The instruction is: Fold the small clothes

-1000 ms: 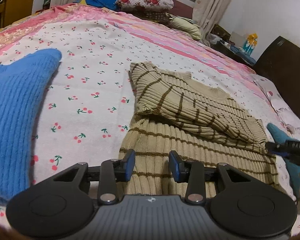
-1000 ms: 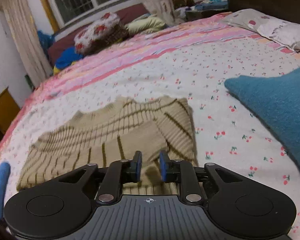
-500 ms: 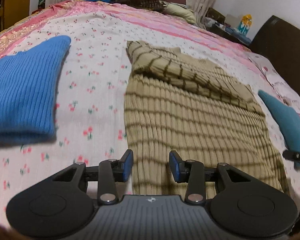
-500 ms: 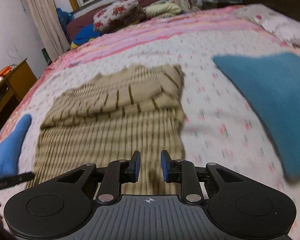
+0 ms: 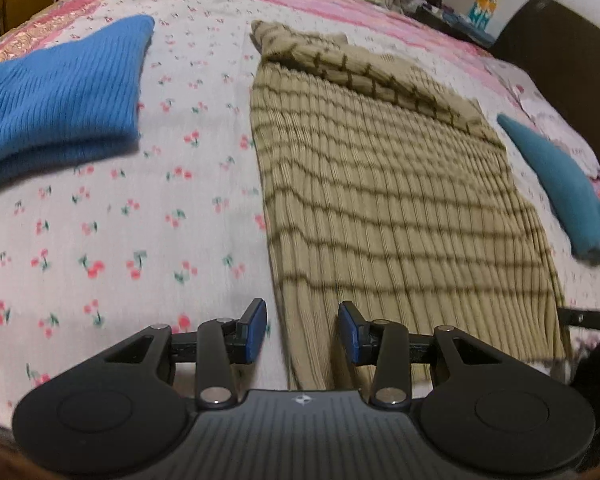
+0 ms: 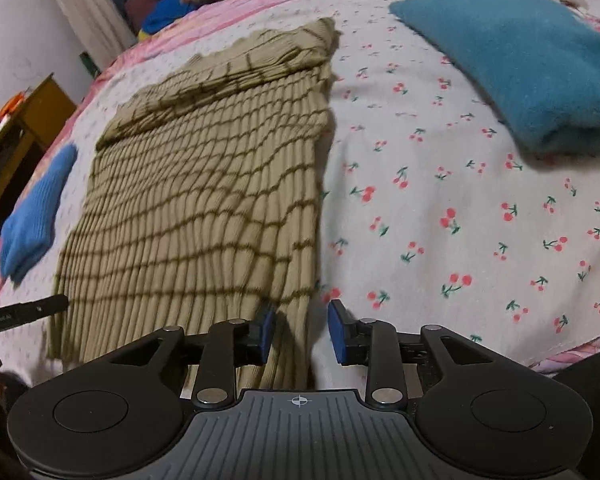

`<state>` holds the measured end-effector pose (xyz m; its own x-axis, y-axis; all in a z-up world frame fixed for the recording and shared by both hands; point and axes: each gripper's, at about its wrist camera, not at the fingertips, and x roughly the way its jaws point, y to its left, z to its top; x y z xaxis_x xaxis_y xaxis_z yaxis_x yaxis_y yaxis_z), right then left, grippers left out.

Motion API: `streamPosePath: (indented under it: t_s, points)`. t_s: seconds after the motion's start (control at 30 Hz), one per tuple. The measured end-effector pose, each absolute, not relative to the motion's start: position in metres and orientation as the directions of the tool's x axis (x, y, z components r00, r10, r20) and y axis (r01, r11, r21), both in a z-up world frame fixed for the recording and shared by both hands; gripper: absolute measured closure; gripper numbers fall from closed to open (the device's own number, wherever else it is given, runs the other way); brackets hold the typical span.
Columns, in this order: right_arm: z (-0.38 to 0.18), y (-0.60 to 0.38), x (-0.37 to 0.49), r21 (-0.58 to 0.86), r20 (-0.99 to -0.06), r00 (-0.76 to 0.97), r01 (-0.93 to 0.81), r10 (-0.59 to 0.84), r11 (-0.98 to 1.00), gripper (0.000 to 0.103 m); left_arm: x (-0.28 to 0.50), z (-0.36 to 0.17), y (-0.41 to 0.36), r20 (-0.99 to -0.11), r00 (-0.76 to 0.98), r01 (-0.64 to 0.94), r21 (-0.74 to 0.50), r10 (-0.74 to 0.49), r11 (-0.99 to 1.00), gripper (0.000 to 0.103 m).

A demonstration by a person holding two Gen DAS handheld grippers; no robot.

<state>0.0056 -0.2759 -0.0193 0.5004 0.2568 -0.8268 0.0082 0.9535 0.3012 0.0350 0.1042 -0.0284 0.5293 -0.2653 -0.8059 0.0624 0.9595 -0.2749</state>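
Sweater: the striped tan sweater [image 5: 396, 200] lies flat on the bed [image 5: 100, 220], sleeves folded across its far end, hem nearest me
Neighbours: a folded blue knit [image 5: 60, 96] sits well apart on the left, a folded teal knit [image 6: 512, 60] well apart on the right; I keep clear of both
Left tool: my left tool [image 5: 302, 332] hangs over the near left hem corner, pads apart, the sweater's edge running between them but not pinched
Right tool: my right tool [image 6: 302, 330] is at the near right hem corner; its jaws have just been opening, cloth edge showing between them, unpinched as far as the blur lets me judge
Step in hand: I judge it to be taking both hem corners to fold the body up towards the collar
How I do it well: I lower both tools evenly, bite only the hem layers and not the bedsheet, close at matching spots, lift together, carry level, lay the hem square on the sleeves
Risk: an uneven grip skews the fold
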Motion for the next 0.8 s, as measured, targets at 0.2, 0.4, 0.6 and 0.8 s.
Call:
streamPosePath:
  t_s: [0.2,0.4,0.6,0.8]
  points:
    - [-0.024,-0.276,0.000,0.301,-0.839,0.475,0.002,0.264,0.953,0.073,0.031,-0.030,0.102,-0.804,0.529,0.068,-0.278,-0.271,0.958,0.059]
    - [-0.029,-0.293,0.002,0.387,-0.825,0.470,0.067,0.313,0.920,0.091,0.034,-0.030,0.110,-0.792,0.523,0.049,-0.341,-0.315,0.939,0.077]
    - [-0.012,-0.312,-0.018,0.477,-0.769,0.525,0.093,0.364,0.874,0.098,0.024,-0.025,0.120,-0.754,0.531,0.023,-0.442,-0.386,0.897,0.088]
    - [0.007,-0.336,-0.036,0.543,-0.716,0.593,0.145,0.367,0.827,0.098,0.018,-0.027,0.131,-0.764,0.531,-0.049,-0.460,-0.367,0.887,0.088]
